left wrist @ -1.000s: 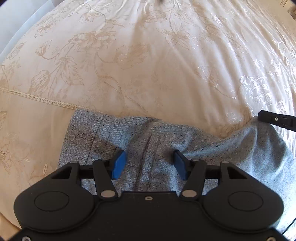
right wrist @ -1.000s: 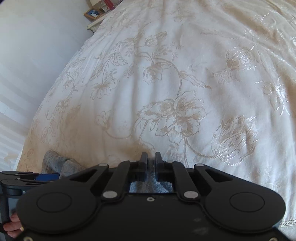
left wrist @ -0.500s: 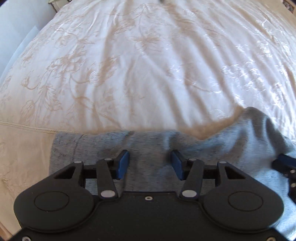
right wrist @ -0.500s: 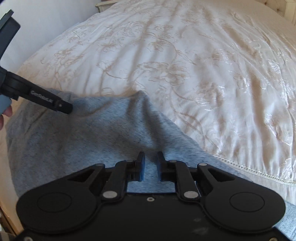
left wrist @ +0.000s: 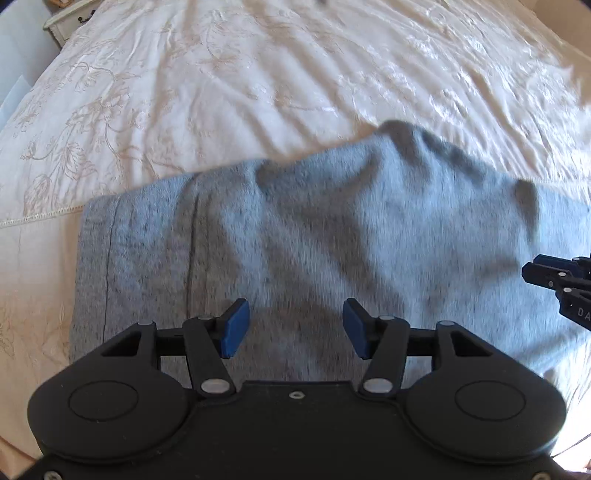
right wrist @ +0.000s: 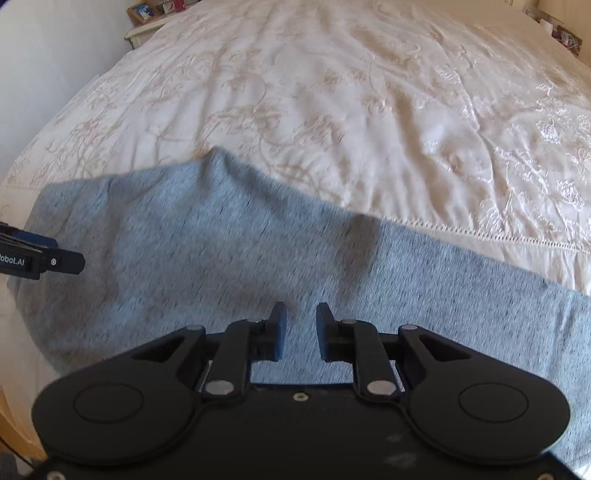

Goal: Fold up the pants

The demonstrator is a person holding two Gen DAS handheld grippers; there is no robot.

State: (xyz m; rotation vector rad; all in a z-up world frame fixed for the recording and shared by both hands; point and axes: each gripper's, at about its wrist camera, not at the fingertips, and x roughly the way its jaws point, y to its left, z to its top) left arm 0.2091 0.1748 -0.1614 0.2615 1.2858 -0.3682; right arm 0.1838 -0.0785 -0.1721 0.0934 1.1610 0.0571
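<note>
Grey pants point(left wrist: 314, 229) lie rumpled on the bed point(left wrist: 258, 74), left gripper point(left wrist: 293, 328) spread and empty, right gripper point(right wrist: 300, 330) just opening, holding nothing; smoothing and a fresh grasp likely follow.

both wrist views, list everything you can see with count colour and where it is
pants: one, grey-blue, rumpled on the near part of the bed, below both grippers
bedspread: one, cream with a floral pattern, covers the bed beyond and beside the pants
bedside cabinet: one, pale, far left corner in the right wrist view, small items on top too small to tell
left gripper: one, black with blue pads, jaws apart over the pants, nothing between them
right gripper: one, black with blue pads, jaws have just been opening, a gap shows between them, no cloth pinched
</note>
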